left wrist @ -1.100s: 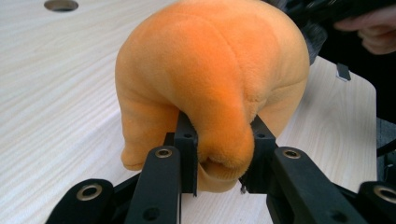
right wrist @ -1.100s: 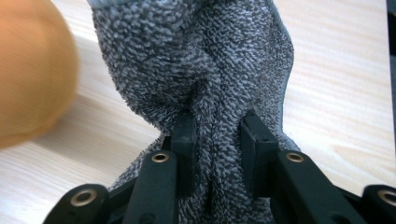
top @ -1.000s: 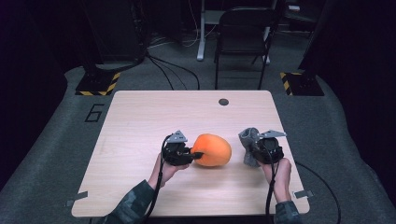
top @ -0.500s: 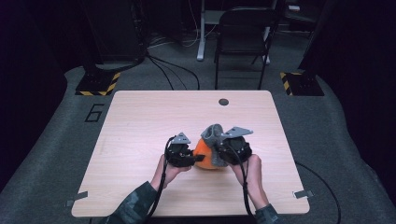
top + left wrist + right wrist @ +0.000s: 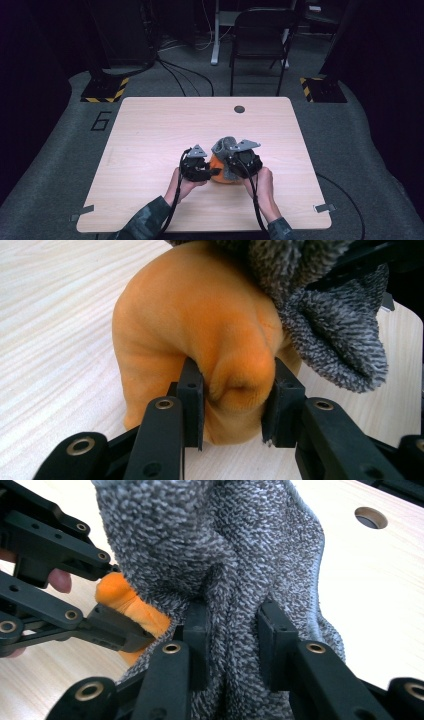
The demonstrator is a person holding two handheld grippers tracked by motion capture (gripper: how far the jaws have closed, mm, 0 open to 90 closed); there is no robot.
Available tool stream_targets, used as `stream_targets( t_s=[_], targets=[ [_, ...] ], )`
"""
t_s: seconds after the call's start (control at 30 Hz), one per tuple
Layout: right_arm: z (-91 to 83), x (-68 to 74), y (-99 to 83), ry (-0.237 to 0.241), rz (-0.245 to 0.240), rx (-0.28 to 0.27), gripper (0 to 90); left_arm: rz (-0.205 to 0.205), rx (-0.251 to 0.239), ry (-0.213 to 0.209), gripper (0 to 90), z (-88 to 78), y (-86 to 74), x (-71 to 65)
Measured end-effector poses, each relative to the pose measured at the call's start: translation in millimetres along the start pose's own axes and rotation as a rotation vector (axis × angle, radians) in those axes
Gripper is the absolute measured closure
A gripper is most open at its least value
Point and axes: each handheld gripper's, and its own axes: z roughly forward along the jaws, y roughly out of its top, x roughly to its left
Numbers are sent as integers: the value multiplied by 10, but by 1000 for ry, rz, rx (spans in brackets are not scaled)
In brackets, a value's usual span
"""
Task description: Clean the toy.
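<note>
The right gripper (image 5: 239, 159) had swung in from the table's right side with the grey cloth (image 5: 235, 555) clamped between its pads, and now held it draped against the orange plush (image 5: 200, 330). The plush sat pinched in the left gripper (image 5: 235, 405), just ahead of both hands near the table's (image 5: 150, 130) front edge. That gripper's jaws had just been easing apart, a fold of plush between them and the pads pressing. To my eye, the two soft things were being brought together, perhaps to wrap one in the other
</note>
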Motion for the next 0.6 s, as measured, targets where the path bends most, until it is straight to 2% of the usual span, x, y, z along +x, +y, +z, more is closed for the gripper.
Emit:
stream_targets(
  t_s=[0.13,0.23,0.27,0.33,0.37,0.47,0.6],
  targets=[
    [-5,-26,-6,-7,-17,4,700,-8,-7,0,667,-1,-15,1],
    [-29,-67,-32,-19,-12,13,699,-7,-8,-2,667,-1,-12,-9],
    [-33,-73,-42,-35,-4,18,698,-5,-11,-6,667,3,-7,-9],
    [-38,-143,-80,-34,9,21,698,-21,-12,-12,667,2,-17,-9],
    [-40,-173,-106,-43,27,29,698,-21,-15,-14,667,3,-21,-10],
    [-40,-243,-173,-55,43,45,698,-13,-16,-16,667,7,-21,-13],
    [-15,-363,-270,-70,81,66,697,-29,-24,-20,667,14,-34,-8]
  ],
)
